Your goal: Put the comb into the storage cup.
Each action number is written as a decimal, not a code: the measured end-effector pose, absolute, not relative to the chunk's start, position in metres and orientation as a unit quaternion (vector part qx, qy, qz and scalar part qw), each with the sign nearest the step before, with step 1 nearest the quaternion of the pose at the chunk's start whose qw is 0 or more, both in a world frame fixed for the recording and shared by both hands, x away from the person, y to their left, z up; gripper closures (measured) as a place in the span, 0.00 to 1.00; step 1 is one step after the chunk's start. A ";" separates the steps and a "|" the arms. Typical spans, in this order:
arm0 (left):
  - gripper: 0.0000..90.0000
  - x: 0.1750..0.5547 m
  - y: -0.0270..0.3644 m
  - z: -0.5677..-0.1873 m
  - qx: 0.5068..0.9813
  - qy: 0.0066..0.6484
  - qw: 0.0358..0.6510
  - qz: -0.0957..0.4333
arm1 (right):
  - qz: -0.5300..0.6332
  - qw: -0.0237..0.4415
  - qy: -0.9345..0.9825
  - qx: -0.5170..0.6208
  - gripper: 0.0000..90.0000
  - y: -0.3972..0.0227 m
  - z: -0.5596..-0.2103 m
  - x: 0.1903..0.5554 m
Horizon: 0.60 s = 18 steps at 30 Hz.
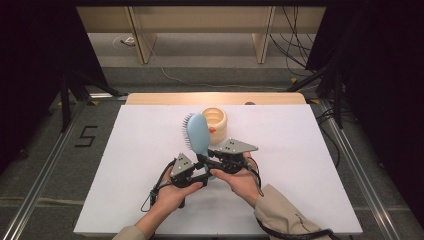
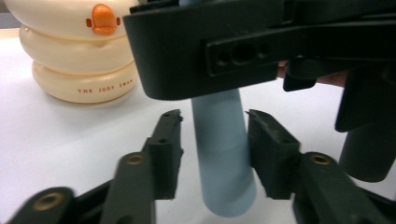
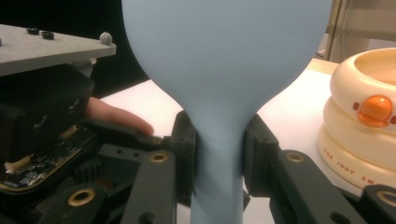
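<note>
My right tongs (image 3: 218,154) are clamped on the narrow neck of the blue hairbrush (image 1: 198,131), which stands upright over the white counter (image 1: 310,165), at about seven o'clock of the cream duck pot (image 1: 215,123). My left tongs (image 2: 215,140) stand apart around its handle end, not pressing. The brush looks light, stiff and smooth, maybe slippery; I judge the thin neck the safest hold.
</note>
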<state>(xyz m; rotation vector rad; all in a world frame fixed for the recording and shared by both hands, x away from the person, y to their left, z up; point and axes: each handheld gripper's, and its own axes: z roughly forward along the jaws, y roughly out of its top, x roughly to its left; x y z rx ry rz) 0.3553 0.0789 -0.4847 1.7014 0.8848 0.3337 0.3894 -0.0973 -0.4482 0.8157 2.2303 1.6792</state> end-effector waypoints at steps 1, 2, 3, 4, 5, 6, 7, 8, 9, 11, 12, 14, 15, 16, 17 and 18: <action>0.66 0.355 0.078 -0.485 0.721 0.376 0.564 0.141 | 0.572 0.118 0.762 0.279 0.78 -0.098 -0.448 0.390; 0.68 0.355 0.078 -0.485 0.720 0.376 0.566 0.141 | 0.572 0.119 0.762 0.280 0.78 -0.098 -0.448 0.390; 0.71 0.354 0.077 -0.485 0.718 0.378 0.566 0.143 | 0.573 0.119 0.761 0.281 0.78 -0.098 -0.448 0.390; 0.71 0.354 0.077 -0.486 0.717 0.379 0.567 0.144 | 0.572 0.120 0.761 0.283 0.78 -0.099 -0.447 0.390; 0.72 0.354 0.078 -0.486 0.716 0.380 0.568 0.143 | 0.572 0.120 0.760 0.284 0.78 -0.099 -0.447 0.390; 0.72 0.354 0.078 -0.486 0.714 0.382 0.569 0.142 | 0.571 0.119 0.761 0.284 0.78 -0.099 -0.447 0.390; 0.72 0.354 0.079 -0.486 0.714 0.381 0.569 0.144 | 0.572 0.119 0.760 0.285 0.78 -0.099 -0.447 0.389; 0.73 0.354 0.079 -0.486 0.714 0.381 0.569 0.146 | 0.572 0.121 0.760 0.284 0.78 -0.098 -0.447 0.389; 0.73 0.354 0.079 -0.486 0.713 0.382 0.570 0.146 | 0.572 0.121 0.760 0.285 0.78 -0.098 -0.446 0.389; 0.73 0.354 0.080 -0.487 0.709 0.384 0.574 0.143 | 0.569 0.123 0.761 0.286 0.77 -0.098 -0.446 0.389; 0.73 0.354 0.080 -0.487 0.707 0.385 0.577 0.139 | 0.569 0.123 0.761 0.286 0.77 -0.098 -0.446 0.389; 0.73 0.354 0.081 -0.487 0.703 0.389 0.582 0.127 | 0.566 0.127 0.763 0.284 0.77 -0.097 -0.445 0.389; 0.73 0.354 0.081 -0.487 0.702 0.389 0.584 0.124 | 0.565 0.130 0.764 0.283 0.76 -0.097 -0.444 0.389; 0.73 0.355 0.081 -0.487 0.701 0.390 0.585 0.121 | 0.564 0.130 0.764 0.283 0.76 -0.097 -0.444 0.389; 0.73 0.354 0.081 -0.487 0.700 0.391 0.586 0.119 | 0.563 0.131 0.765 0.284 0.75 -0.097 -0.443 0.389; 0.73 0.354 0.081 -0.487 0.699 0.391 0.588 0.115 | 0.562 0.131 0.765 0.285 0.75 -0.097 -0.443 0.389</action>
